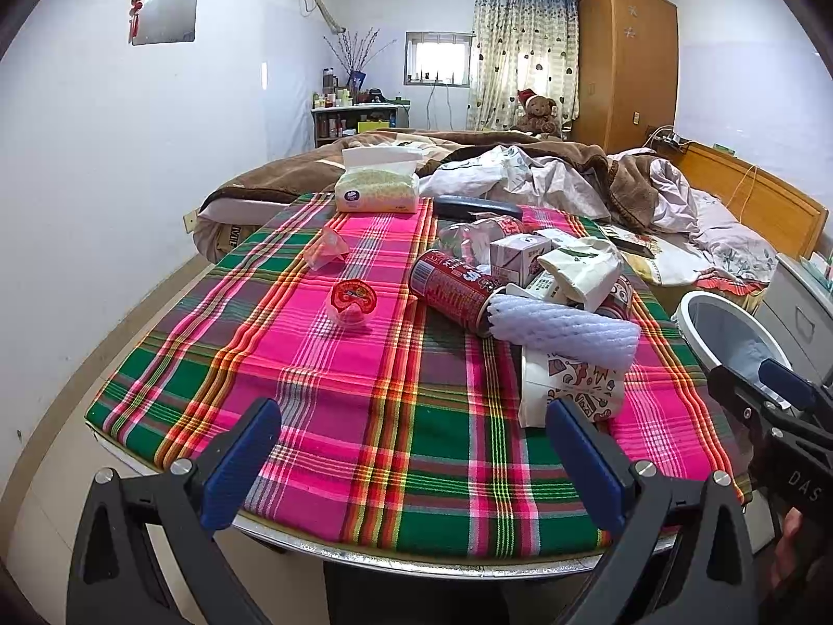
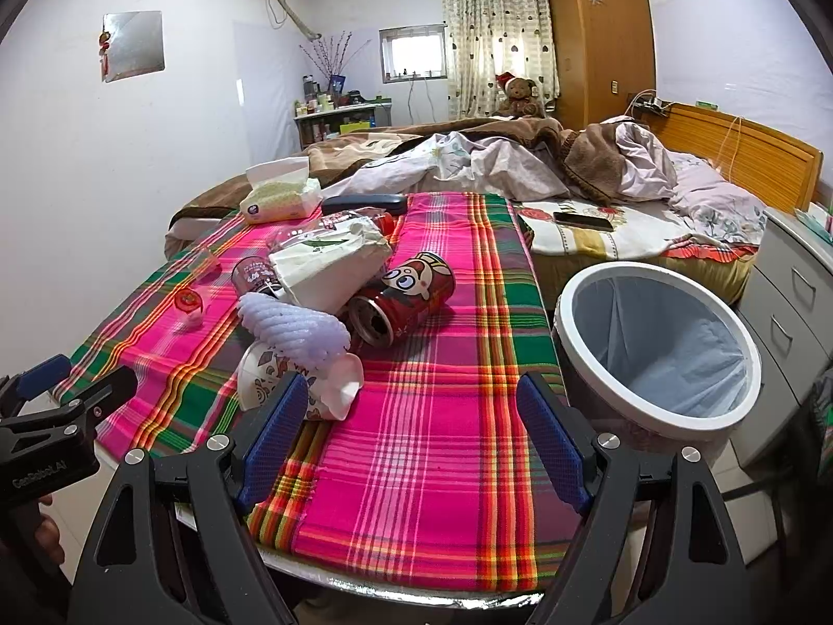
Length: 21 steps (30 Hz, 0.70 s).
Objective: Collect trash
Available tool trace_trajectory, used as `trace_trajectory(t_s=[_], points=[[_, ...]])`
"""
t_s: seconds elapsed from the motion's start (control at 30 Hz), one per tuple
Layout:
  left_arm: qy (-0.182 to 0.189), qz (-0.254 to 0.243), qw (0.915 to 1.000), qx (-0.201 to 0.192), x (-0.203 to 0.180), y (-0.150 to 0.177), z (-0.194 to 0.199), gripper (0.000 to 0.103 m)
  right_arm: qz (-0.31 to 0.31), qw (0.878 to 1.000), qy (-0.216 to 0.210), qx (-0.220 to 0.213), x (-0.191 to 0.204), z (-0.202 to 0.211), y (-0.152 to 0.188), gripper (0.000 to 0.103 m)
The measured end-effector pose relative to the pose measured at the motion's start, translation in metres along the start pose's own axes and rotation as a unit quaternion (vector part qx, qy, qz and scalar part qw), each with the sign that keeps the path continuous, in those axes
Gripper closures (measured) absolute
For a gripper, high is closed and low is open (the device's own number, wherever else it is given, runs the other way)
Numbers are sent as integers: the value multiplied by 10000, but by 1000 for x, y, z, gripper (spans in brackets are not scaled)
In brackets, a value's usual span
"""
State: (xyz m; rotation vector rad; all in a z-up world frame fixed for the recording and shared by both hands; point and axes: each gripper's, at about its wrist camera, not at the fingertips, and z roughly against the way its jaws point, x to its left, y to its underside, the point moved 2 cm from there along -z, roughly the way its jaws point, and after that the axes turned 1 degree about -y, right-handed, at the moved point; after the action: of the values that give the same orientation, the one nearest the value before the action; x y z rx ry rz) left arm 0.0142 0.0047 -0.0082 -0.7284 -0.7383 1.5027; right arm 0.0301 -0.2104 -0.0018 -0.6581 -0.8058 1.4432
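Note:
A heap of trash lies on the plaid tablecloth [image 1: 364,416]: a red can [image 1: 453,291], a white foam net [image 1: 567,330], a printed paper cup [image 1: 567,390], a milk carton [image 1: 520,258] and a crumpled paper bag [image 1: 583,265]. A red jelly cup [image 1: 351,302] and a plastic wrapper [image 1: 325,250] lie apart to the left. My left gripper [image 1: 411,448] hovers open and empty over the near table edge. My right gripper [image 2: 414,416] is open and empty too, just right of the paper cup [image 2: 291,380] and short of a second red can [image 2: 411,291].
A white-rimmed bin [image 2: 671,419] with a liner stands off the table's right side, beside a grey drawer cabinet [image 2: 791,281]. A tissue pack [image 1: 377,187] and a black case [image 1: 476,207] sit at the table's far end. Behind is an unmade bed with a phone [image 2: 583,220].

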Motion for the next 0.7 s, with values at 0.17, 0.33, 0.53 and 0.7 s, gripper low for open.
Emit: trace_trajectory(t_s=[0.17,0.33,0.53,0.7], points=[[-9,17,10000,0,0,0,1,0,-5,10000,13,12,0,-1,0,19],[-2,3,10000,-21,-1,1,1,0,-2,10000,13,10,0,-2,-1,19],[4,1,10000,-29,-1,1,1,0,-11,10000,18,-10,1,0,-1,19],[1,1,10000,-31,-1,0,2,0,-19,10000,29,-9,1,0,-1,19]])
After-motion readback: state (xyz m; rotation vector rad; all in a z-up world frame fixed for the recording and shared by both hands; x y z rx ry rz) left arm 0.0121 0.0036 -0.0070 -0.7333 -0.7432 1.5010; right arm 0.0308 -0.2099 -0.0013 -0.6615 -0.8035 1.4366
